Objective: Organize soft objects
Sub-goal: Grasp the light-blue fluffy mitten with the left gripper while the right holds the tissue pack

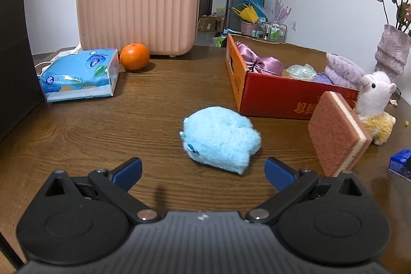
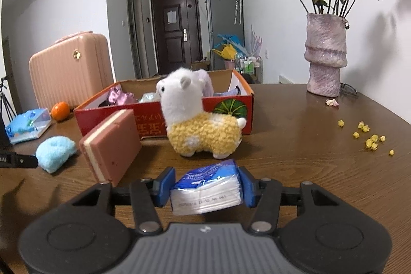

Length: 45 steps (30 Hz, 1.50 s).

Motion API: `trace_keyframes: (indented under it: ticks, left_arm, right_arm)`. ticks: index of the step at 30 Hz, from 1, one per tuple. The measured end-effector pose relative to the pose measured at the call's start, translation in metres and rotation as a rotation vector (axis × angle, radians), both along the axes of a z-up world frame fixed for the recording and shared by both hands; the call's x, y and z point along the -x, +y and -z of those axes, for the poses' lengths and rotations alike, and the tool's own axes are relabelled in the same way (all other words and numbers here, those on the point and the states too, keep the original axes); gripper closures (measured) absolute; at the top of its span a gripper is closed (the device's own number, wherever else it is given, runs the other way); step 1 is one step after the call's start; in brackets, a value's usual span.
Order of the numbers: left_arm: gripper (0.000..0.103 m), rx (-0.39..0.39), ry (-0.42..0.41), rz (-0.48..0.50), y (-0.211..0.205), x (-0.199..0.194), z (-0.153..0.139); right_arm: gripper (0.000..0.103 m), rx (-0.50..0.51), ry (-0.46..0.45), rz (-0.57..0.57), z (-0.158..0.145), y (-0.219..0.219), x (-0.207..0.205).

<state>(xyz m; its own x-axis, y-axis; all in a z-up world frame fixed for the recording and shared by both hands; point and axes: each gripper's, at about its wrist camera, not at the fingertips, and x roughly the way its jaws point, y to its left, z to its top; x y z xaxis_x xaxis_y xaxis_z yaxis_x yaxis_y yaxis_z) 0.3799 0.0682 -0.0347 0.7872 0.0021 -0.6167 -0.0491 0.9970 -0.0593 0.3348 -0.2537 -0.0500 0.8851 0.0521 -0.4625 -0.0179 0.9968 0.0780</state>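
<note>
Wooden table point(image 1: 167, 99), brown. Pink ribbed suitcase point(image 1: 138, 7) stands at the far edge. Red cardboard box point(image 1: 282, 94) sits right of centre, open top, holding purple satin cloth point(image 1: 259, 62) and a lilac towel point(image 1: 344, 69). Blue tissue pack point(image 1: 79, 76) lies at left, an orange point(image 1: 134, 56) just beside it.

Pink sponge point(image 2: 113, 143) stands on edge near the box front. Alpaca plush point(image 2: 197, 120), white head and yellow body, stands upright against the box wall.

Blue fluffy toy point(image 1: 222, 139) lies on the table just ahead of the left gripper point(image 1: 203, 171), between the lines of its fingers; jaws spread wide, nothing touched.

Right gripper point(image 2: 206, 188) is clamped on a small pocket tissue packet point(image 2: 208, 191), both blue pads pressing its sides, alpaca just beyond.
</note>
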Motion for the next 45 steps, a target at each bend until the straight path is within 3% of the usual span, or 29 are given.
trace_keyframes:
  ticks: [13, 32, 40, 45]
  left_arm:
    - [0.0, -0.048, 0.034, 0.032, -0.017, -0.033, 0.007]
    - [0.0, -0.041, 0.094, 0.053, -0.021, -0.075, 0.026]
    - [0.023, -0.058, 0.089, 0.068, -0.025, -0.071, 0.028]
    - [0.026, -0.051, 0.079, 0.06, -0.023, -0.068, 0.027]
  right_arm:
    - [0.051, -0.01, -0.028, 0.024, -0.001, -0.005, -0.002]
    - [0.051, 0.015, -0.032, 0.005, 0.003, 0.003, -0.015]
    - [0.051, 0.016, -0.036, 0.005, 0.004, 0.003, -0.014]
    - [0.051, 0.009, -0.037, 0.014, 0.003, 0.001, -0.012]
